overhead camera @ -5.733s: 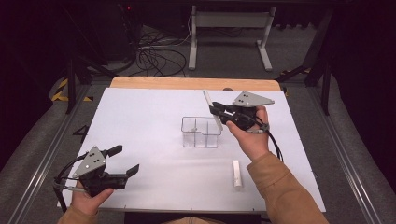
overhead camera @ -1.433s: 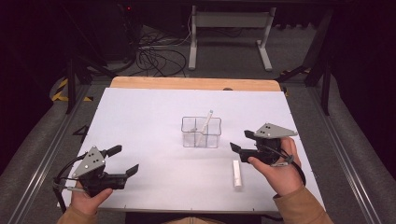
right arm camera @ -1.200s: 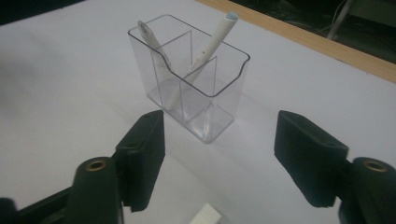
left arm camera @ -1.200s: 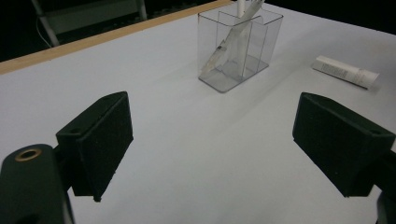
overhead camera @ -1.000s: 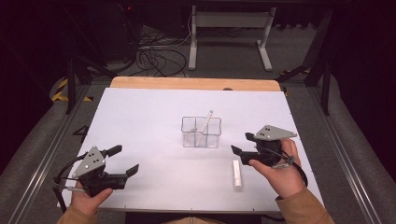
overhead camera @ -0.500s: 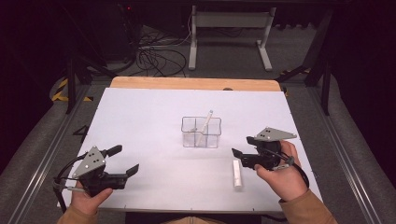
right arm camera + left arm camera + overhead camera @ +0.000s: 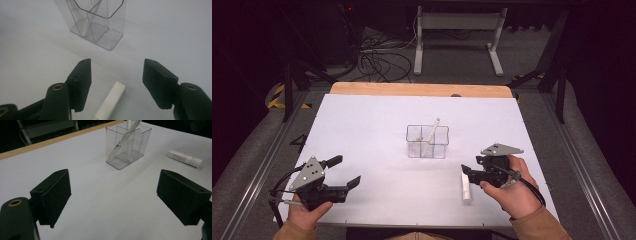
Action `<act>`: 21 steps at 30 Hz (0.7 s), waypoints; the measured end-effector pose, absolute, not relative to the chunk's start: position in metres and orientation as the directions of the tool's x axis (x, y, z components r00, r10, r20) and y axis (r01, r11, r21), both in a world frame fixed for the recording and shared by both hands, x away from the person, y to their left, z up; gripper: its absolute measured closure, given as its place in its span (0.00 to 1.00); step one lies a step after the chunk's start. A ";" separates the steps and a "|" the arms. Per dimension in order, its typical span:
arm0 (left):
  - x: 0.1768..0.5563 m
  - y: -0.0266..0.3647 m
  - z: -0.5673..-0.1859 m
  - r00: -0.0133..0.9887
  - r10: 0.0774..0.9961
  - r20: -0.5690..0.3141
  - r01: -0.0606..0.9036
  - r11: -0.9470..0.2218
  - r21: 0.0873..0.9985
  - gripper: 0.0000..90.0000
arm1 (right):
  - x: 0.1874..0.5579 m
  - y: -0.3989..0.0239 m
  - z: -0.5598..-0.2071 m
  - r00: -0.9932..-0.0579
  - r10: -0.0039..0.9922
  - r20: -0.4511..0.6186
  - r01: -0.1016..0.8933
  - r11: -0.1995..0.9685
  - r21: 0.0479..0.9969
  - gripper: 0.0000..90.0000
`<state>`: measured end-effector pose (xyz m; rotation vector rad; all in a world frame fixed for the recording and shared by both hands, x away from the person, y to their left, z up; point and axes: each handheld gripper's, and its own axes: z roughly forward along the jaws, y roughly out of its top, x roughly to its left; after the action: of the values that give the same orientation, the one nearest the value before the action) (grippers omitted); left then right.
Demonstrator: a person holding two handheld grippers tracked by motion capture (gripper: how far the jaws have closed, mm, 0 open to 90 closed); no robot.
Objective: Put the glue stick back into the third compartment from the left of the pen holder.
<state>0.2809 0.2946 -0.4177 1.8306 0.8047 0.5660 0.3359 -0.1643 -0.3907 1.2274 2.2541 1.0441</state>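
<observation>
A clear divided holder [image 7: 427, 141] stands mid-table with a white stick [image 7: 432, 131] leaning in it. To its right a white tube [image 7: 466, 186] lies flat on the white table sheet. My right gripper [image 7: 471, 169] hovers just over the tube's far end. In the right gripper view the tube [image 7: 110, 103] lies between the jaws, which have just been closing; the pads are clear of it and my right gripper [image 7: 116, 75] is open. My left gripper [image 7: 346, 171] rests wide open and empty at the near left, aimed at the holder [image 7: 128, 145].
The white sheet [image 7: 362, 125] covers the table up to a wooden strip [image 7: 412, 89] at the far edge. Dark floor with cables and a metal stand [image 7: 457, 30] lies beyond. The sheet's near edge runs just in front of both hands.
The right gripper carried the white stick to the holder, left it there, then came back to the lying tube. Over the last second it edged closer to the tube and its jaws narrowed. Left hand unmoved.
</observation>
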 end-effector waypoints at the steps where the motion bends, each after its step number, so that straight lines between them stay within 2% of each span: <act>1: 0.281 0.294 -0.418 0.667 0.745 0.018 0.269 -0.263 0.927 0.14 | 0.336 -0.164 -0.391 -0.547 0.837 0.028 0.565 0.344 0.750 0.46; 13: 0.281 0.294 -0.418 0.666 0.745 0.018 0.270 -0.263 0.926 0.14 | 0.333 -0.160 -0.398 -0.512 0.857 0.068 0.629 0.320 0.708 0.49; 21: 0.281 0.294 -0.418 0.667 0.745 0.018 0.271 -0.265 0.925 0.14 | 0.333 -0.155 -0.404 -0.435 0.889 0.144 0.741 0.262 0.618 0.51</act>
<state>0.2809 0.2941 -0.4182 1.8339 0.8060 0.5647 0.3332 -0.1550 -0.4037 1.5176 2.3002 0.9259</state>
